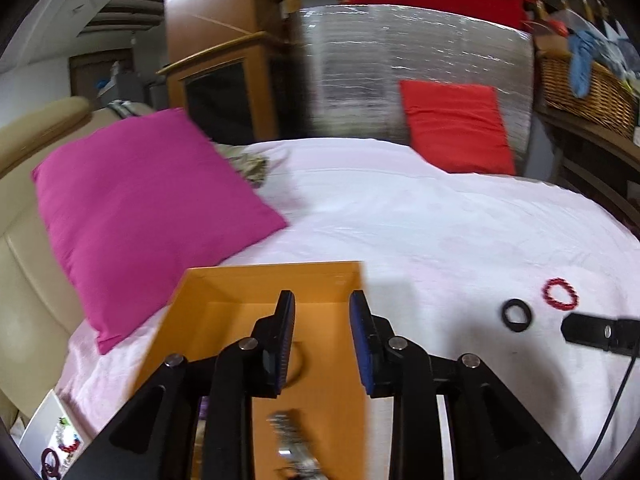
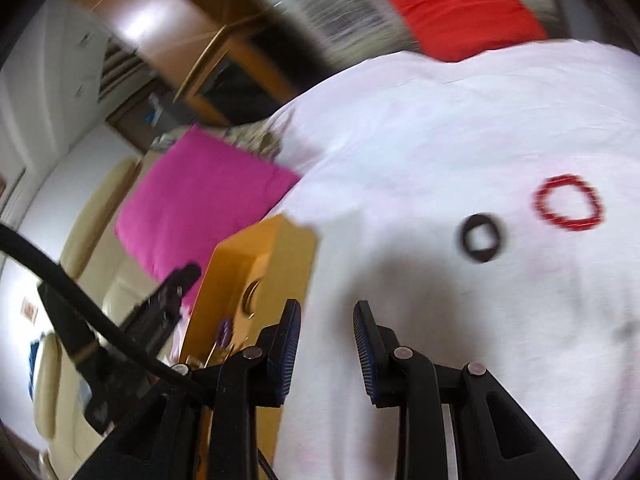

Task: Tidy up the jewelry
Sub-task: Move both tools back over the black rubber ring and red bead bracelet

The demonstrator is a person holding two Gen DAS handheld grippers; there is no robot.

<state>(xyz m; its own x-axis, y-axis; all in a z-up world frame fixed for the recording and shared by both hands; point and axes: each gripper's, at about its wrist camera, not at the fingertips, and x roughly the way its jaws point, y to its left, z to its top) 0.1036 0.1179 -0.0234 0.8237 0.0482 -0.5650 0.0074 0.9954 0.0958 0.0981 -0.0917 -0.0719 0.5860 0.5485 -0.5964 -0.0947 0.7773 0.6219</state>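
An orange box (image 1: 240,280) lies on the white sheet, and its wall also shows in the right wrist view (image 2: 288,248). My left gripper (image 1: 322,308) is open and empty over the box. A silver chain piece (image 1: 292,440) lies blurred inside, below the fingers, and a ring-like piece (image 2: 252,294) shows in the box. A black ring (image 1: 517,315) and a red beaded bracelet (image 1: 561,294) lie on the sheet to the right; both also show in the right wrist view, the black ring (image 2: 482,238) and the bracelet (image 2: 570,203). My right gripper (image 2: 327,314) is open and empty above the sheet, short of them.
A magenta cushion (image 1: 148,208) lies left of the box. A red cushion (image 1: 456,124) leans against a silver foil panel (image 1: 360,72) at the back. A wicker basket (image 1: 588,88) stands at the far right. A card with more jewelry (image 1: 60,448) lies at the bottom left.
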